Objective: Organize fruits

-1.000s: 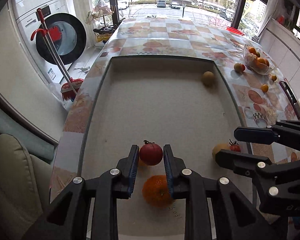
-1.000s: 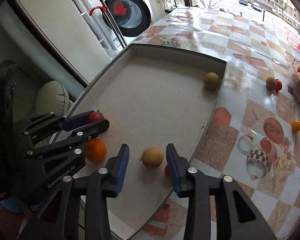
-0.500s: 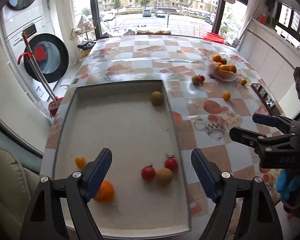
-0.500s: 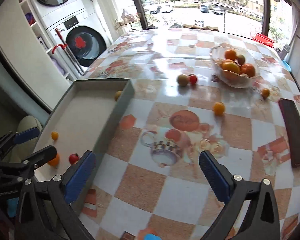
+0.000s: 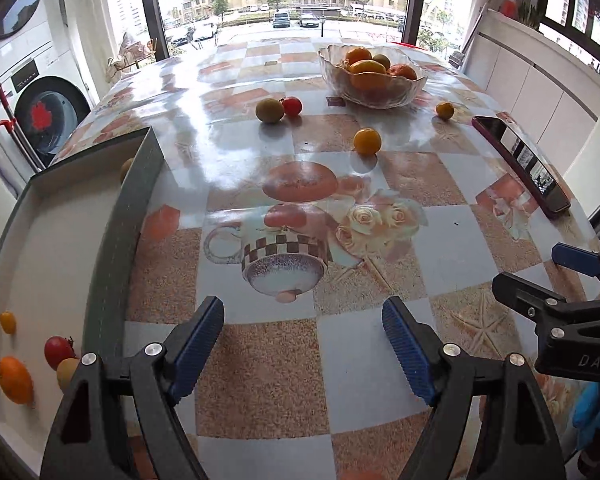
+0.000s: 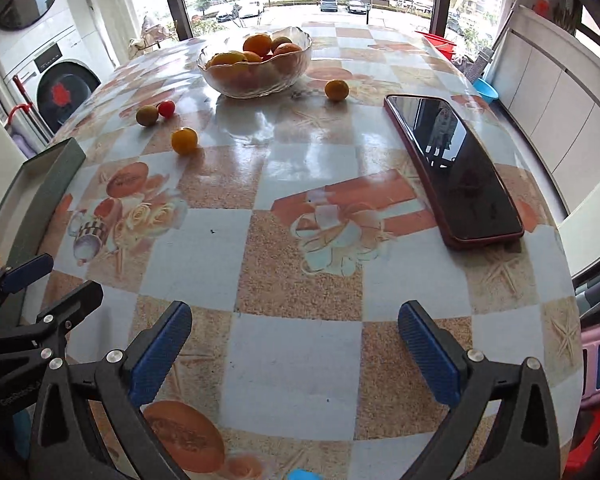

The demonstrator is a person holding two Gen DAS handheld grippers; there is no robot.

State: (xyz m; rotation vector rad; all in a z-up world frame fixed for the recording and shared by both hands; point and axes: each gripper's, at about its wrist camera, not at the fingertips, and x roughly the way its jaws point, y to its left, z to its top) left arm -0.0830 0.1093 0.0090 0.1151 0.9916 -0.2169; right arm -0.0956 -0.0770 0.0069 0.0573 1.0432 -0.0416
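Observation:
My left gripper (image 5: 303,343) is open and empty above the tablecloth, right of the grey tray (image 5: 112,240). In the tray lie an orange (image 5: 15,374), a red tomato (image 5: 58,352), a tan fruit (image 5: 67,372) and a small yellow fruit (image 5: 7,322). My right gripper (image 6: 296,350) is open and empty over the table's near side. A glass bowl (image 6: 256,76) of oranges stands at the far side. Loose on the table are a green-brown fruit (image 6: 147,115), a cherry tomato (image 6: 166,108) and two small oranges (image 6: 184,141) (image 6: 337,90).
A dark phone (image 6: 456,168) in a red case lies on the table's right side. A washing machine (image 5: 48,116) and a red mop (image 5: 4,128) stand to the left. The table edge runs close in front of the right gripper. Windows are behind the table.
Both grippers let go of their fruit in the tray, opened wide and swung right, away from the tray and over the patterned tablecloth. The bowl and loose fruit now lie ahead.

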